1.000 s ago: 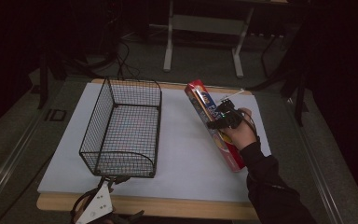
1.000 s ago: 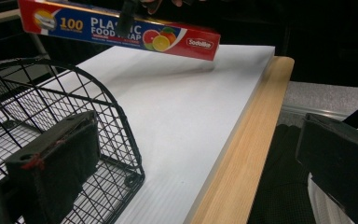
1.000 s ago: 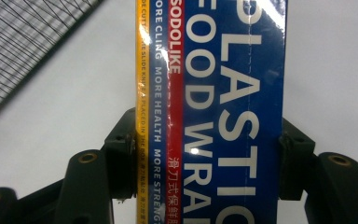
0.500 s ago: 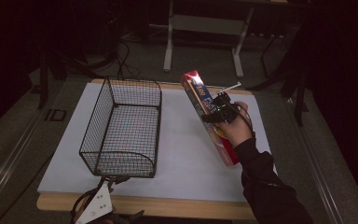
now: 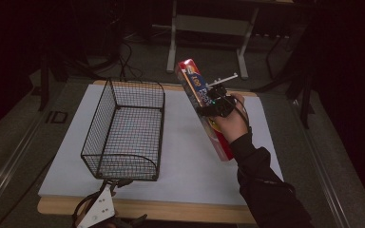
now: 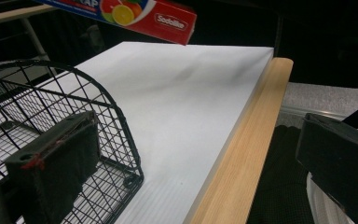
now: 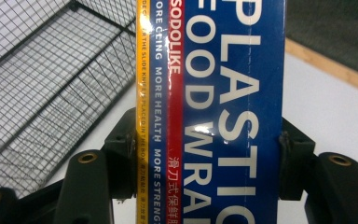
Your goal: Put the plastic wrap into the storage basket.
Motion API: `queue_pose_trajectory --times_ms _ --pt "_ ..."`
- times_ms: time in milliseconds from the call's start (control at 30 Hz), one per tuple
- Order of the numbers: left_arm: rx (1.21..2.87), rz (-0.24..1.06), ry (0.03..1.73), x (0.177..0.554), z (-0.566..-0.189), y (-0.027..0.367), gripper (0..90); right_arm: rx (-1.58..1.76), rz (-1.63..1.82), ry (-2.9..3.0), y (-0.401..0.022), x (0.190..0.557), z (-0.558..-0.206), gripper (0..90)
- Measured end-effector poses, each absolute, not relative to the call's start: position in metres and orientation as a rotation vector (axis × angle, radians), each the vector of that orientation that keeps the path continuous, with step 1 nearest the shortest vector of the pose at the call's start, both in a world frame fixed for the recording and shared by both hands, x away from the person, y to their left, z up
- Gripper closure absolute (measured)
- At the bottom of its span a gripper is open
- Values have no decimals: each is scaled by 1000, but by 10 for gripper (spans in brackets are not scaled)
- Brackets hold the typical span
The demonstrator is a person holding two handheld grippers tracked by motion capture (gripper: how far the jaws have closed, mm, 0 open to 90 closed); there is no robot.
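Note:
A long red and blue plastic wrap box (image 5: 203,105) hangs in the air above the white board, to the right of the black wire basket (image 5: 123,130). My right gripper (image 5: 215,103) is shut on its middle; in the right gripper view both jaws press the sides of the plastic wrap box (image 7: 214,112). The box's red end (image 6: 165,21) shows at the top of the left gripper view. My left gripper (image 5: 105,209) sits low at the table's front edge, just outside the basket's curved near end (image 6: 98,107). Its jaws stand wide apart with nothing between them.
A white board (image 5: 185,142) covers the wooden table (image 5: 171,211), whose front edge (image 6: 242,144) runs past my left gripper. The mesh of the basket (image 7: 42,79) lies left of the box. Metal table legs (image 5: 209,28) and cables stand on the dark floor behind.
My right gripper has lifted the plastic wrap box off the board and carried it up and leftward, toward the basket. The left gripper has stayed at the front edge.

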State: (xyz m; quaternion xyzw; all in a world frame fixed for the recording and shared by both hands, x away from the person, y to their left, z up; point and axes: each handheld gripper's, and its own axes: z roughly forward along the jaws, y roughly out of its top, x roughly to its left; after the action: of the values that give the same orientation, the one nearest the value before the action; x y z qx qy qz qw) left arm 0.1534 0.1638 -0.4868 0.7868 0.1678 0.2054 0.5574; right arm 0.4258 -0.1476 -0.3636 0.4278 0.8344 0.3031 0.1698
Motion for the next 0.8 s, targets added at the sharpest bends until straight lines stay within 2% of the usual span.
queue_pose_trajectory --times_ms 800 --pt "1855 485 387 153 -486 165 2 1142 977 2344 -76 421 -332 396"
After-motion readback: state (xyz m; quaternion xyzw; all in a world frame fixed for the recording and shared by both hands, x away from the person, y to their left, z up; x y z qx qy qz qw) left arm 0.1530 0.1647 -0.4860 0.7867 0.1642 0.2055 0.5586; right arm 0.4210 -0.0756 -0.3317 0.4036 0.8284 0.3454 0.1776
